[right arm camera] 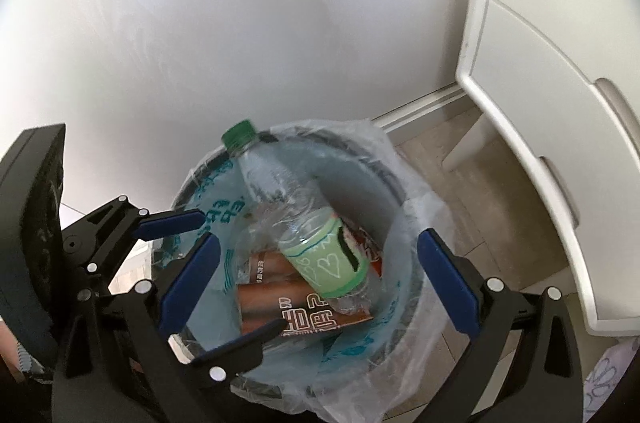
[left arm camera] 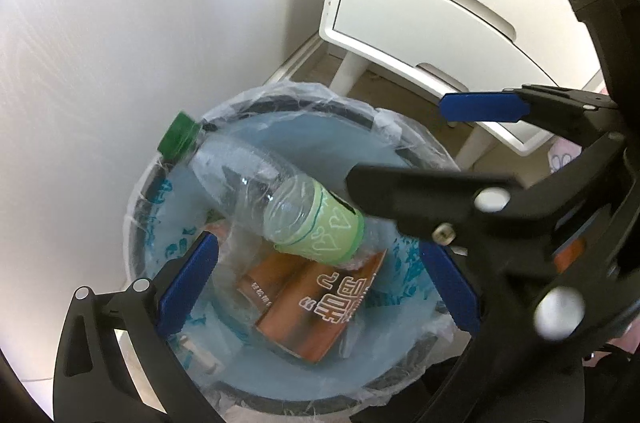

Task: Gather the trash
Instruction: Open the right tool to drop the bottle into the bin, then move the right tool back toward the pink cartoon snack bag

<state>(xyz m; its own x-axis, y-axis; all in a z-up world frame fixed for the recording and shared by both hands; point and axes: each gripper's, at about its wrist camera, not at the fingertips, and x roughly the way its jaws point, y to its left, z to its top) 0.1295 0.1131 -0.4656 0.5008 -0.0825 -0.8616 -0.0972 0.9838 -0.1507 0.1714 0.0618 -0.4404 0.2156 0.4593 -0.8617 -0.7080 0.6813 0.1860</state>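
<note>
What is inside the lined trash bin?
Inside the trash bin, a plastic bottle leans over an orange package; whatever lies beneath them is hidden.

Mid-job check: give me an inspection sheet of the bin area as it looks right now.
Surface: tan floor, seen only around the bin.
Job's things: lined trash bin; clear plastic bottle with green cap lies tilted in it, cap end on the rim, base on an orange-brown carton.
Clutter: a small object deep in the liner, too blurred to name.
Grippers: left gripper and right gripper both open above the bin, holding nothing.
Cables: nothing seen.
Surroundings: white wall behind the bin; white drawer cabinet on legs beside it.
</note>
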